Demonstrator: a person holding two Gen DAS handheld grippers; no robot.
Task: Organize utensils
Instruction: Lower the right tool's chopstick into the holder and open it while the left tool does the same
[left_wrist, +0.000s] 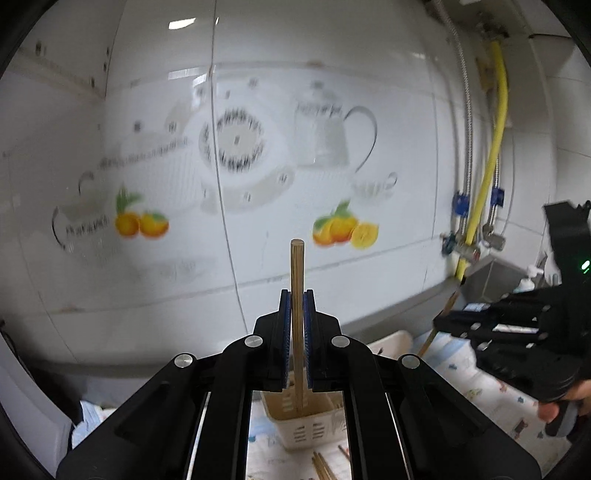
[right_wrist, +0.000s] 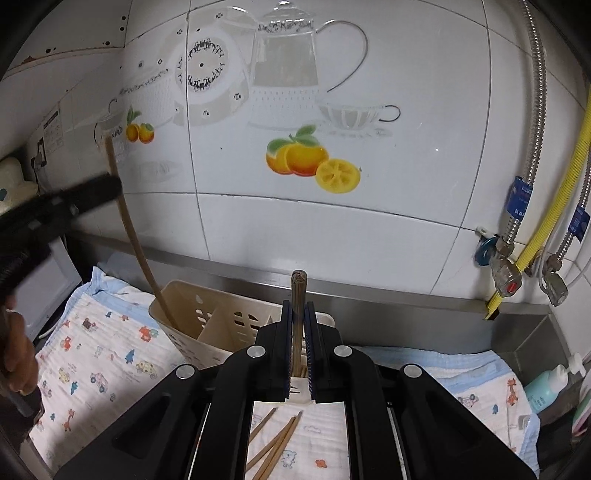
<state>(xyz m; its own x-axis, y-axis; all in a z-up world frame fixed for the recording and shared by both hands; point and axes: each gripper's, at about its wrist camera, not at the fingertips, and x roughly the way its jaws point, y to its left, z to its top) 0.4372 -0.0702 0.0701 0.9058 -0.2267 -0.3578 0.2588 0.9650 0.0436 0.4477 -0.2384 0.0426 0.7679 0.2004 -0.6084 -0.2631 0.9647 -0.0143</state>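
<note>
closest in the right wrist view, a few loose chopsticks lie on a printed cloth spread over the surface. just above them the right gripper has its jaws pinching a dark-tipped chopstick, held upright with its lower end over the cream slotted utensil holder. in the left wrist view the left gripper likewise has its jaws pressed on a pale chopstick, its lower end at or inside the holder's mouth (seen from the right, that stick leans steeply into the left compartment). a person's hand shows at the left edge. behind the holder runs a steel ledge, then a white tiled wall with teapot and orange pictures, and a yellow hose at far right. judging from this, the risks are plain: two sticks entering one small holder at once may knock together, a stick released while tilted may catch the divider or rim and tip out onto the cloth, and a sideways push could topple the light holder.
</note>
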